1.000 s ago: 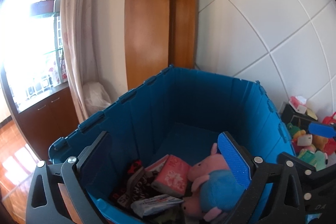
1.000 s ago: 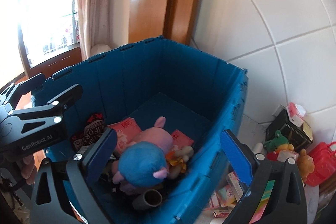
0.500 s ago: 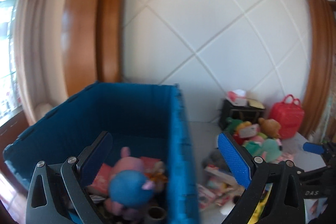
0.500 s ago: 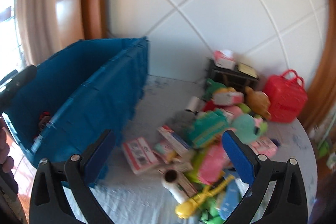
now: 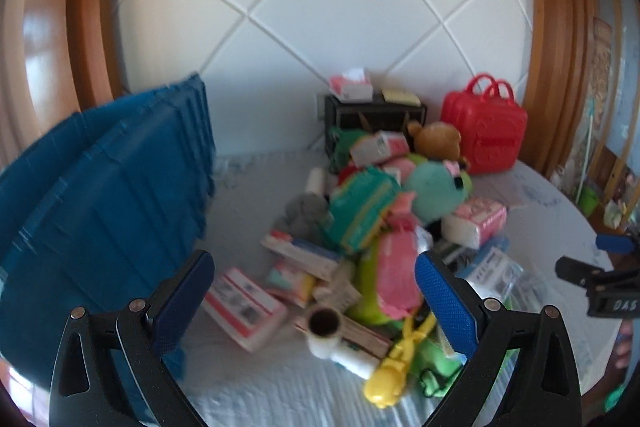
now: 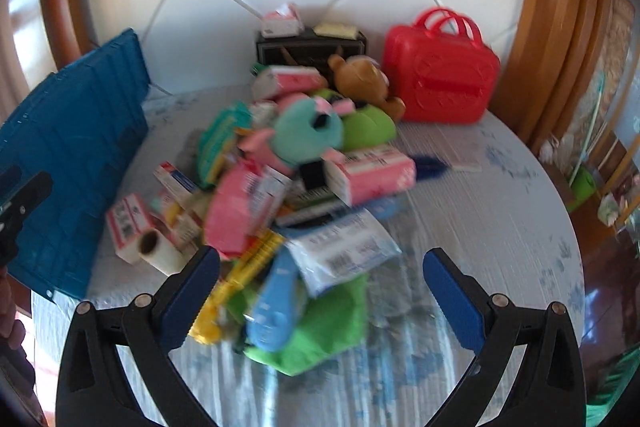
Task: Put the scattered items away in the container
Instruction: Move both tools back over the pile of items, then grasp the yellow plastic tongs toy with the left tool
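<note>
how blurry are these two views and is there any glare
Left wrist view: the toy pile and blue crate are motion-smeared, with glare on the wood trim at left. Right wrist view: blur is heavier, nearest packets streaked; the gripper fingers stay sharp.

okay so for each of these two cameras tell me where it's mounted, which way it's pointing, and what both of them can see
Left wrist: sits on the left gripper, facing forward over the pile of toys and boxes, blue container at left; its own open fingers show, and the right gripper's tip at the right edge.
Right wrist: sits on the right gripper, facing the same pile from further right; its open fingers show, the left gripper at the left edge.
Shared: the container, red case, brown teddy, cardboard tube.
</note>
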Demonstrator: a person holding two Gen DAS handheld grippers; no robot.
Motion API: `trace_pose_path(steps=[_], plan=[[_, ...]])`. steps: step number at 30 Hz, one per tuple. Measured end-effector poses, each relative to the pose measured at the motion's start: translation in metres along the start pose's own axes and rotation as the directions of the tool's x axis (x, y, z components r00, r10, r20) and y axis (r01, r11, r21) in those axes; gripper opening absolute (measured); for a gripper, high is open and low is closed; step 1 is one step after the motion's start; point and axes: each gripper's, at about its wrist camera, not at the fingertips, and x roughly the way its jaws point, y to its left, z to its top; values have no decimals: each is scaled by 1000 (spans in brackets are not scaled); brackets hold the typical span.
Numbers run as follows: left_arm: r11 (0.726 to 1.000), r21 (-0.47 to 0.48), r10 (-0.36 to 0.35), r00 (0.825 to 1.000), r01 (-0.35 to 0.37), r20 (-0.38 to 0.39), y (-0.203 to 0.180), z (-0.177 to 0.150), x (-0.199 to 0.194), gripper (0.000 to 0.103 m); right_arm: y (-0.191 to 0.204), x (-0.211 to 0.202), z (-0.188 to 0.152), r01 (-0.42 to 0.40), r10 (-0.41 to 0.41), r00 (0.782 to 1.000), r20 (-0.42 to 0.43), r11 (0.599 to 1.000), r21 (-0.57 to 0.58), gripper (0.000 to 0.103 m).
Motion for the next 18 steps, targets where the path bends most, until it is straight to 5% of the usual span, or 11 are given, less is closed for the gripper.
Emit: trace_pose_path(steps=[7,18], plan=[[999,35,39,986,-34,-163,-53,-44,55,99,-71,45,-19,-27,28,993,-113,1000,15,103],[993,116,17,940,24,-342,-70,-99,120,89,-86,96,-59,-63,82,972,-220,994,94,103]])
